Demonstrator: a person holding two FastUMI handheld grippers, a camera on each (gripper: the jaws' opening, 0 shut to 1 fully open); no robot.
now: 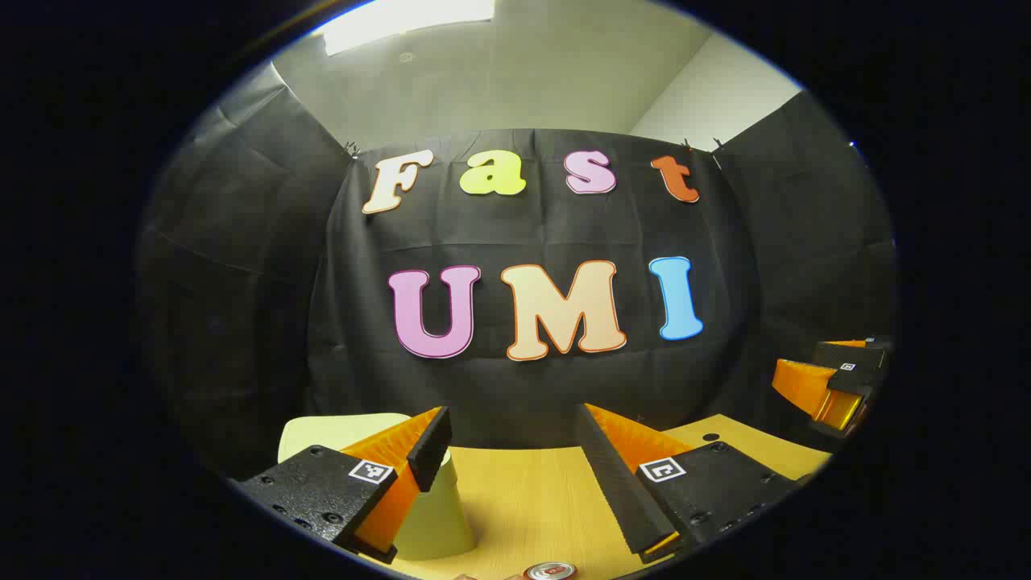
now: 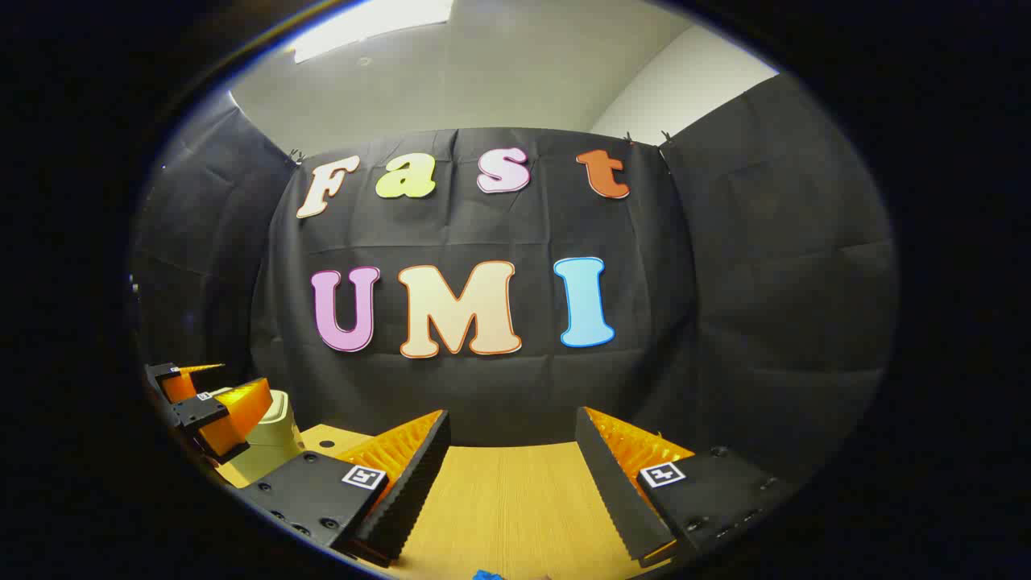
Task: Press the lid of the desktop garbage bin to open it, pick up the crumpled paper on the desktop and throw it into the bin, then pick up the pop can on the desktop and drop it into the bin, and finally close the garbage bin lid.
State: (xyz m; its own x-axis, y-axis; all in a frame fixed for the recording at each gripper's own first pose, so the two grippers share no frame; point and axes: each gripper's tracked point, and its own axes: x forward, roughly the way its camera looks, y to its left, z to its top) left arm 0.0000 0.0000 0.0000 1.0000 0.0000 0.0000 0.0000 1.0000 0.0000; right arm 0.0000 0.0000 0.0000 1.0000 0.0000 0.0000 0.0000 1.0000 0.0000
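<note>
The pale yellow-green bin (image 1: 435, 524) stands on the wooden desktop (image 1: 523, 499) just behind my left finger, and its top (image 1: 338, 431) looks flat. In the right gripper view the bin (image 2: 274, 443) sits at the far left. Only the top of the pop can (image 1: 550, 571) peeks in at the bottom edge, below my open fingers. My left gripper (image 1: 509, 419) is open and holds nothing. My right gripper (image 2: 511, 420) is open and empty too, above bare wood. Each gripper also appears from the other's camera: the right gripper (image 1: 838, 383) far right, the left gripper (image 2: 201, 407) in front of the bin.
Black cloth walls close the booth behind and on both sides. A small dark hole (image 1: 710, 437) marks the desktop near its far edge. A small blue thing (image 2: 486, 575) shows at the bottom edge of the right gripper view.
</note>
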